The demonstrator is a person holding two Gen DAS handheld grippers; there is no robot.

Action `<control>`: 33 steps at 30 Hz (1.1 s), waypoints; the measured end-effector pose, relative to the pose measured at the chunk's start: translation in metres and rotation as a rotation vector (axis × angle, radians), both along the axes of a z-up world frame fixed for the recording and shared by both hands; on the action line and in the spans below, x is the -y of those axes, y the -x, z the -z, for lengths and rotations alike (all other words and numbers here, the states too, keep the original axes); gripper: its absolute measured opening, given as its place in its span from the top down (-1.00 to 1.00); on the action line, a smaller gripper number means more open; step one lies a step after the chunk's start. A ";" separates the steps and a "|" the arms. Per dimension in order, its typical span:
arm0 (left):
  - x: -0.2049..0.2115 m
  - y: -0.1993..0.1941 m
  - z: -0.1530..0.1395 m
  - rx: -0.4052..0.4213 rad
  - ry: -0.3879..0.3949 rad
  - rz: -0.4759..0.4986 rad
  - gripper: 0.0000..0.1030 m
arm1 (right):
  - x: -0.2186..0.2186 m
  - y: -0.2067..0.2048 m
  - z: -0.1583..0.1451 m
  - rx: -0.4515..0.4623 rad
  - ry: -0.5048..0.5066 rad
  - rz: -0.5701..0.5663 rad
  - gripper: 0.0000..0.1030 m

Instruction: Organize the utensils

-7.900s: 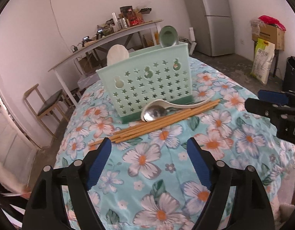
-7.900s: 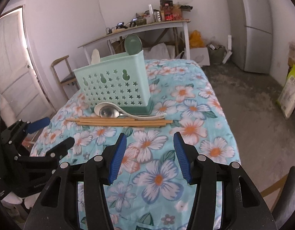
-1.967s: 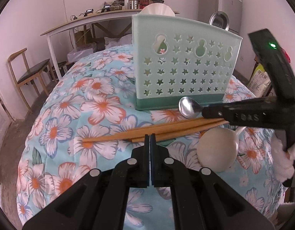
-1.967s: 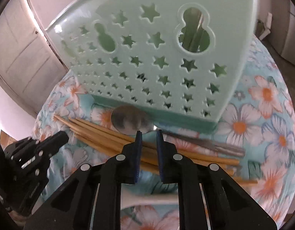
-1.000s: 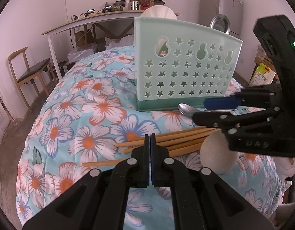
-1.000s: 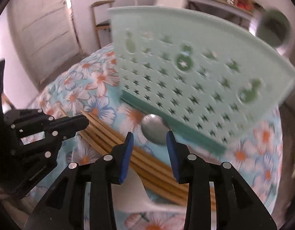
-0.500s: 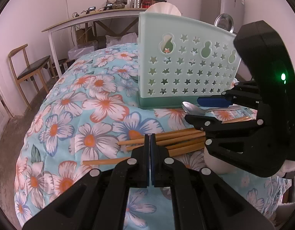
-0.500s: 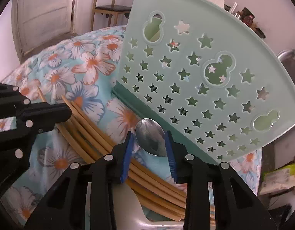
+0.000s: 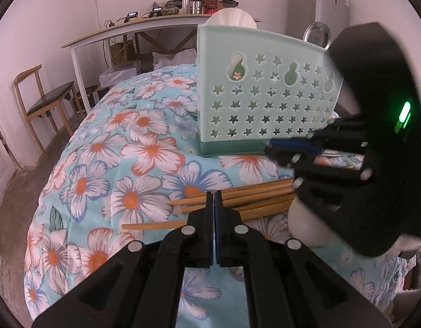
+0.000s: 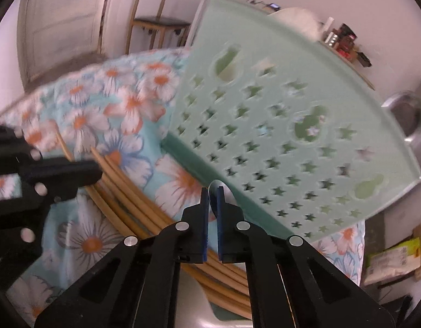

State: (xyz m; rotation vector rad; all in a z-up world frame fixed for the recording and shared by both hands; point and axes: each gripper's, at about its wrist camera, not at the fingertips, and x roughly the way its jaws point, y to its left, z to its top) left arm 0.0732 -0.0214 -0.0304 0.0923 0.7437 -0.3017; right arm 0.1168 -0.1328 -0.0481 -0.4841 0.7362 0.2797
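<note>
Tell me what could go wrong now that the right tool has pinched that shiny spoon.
The right tool holds the shiny metal spoon only by its bowl's thin edge, so it may slip or swivel when lifted. The pale green star-holed plastic basket stands close behind; a lift could bump it. The wooden chopsticks alongside might get dragged.

Mint star-cut basket (image 9: 265, 93) (floral turquoise cloth (image 9: 106, 142))

1 basket (image 9: 265, 104), 2 white spoons (image 9: 303, 227), about 5 chopsticks (image 9: 237, 194).
</note>
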 end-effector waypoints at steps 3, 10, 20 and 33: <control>0.002 0.003 -0.004 0.008 0.003 0.011 0.99 | 0.014 0.003 -0.021 0.018 -0.086 0.021 0.96; 0.007 0.012 -0.017 0.016 0.046 0.077 0.98 | 0.086 0.012 -0.076 0.039 -0.361 0.129 0.99; 0.052 0.048 -0.018 0.042 -0.005 0.307 0.03 | 0.130 0.025 -0.096 0.056 -0.488 0.202 1.00; 0.112 0.063 0.024 0.167 -0.454 0.376 0.00 | 0.143 0.030 -0.101 0.064 -0.516 0.197 1.00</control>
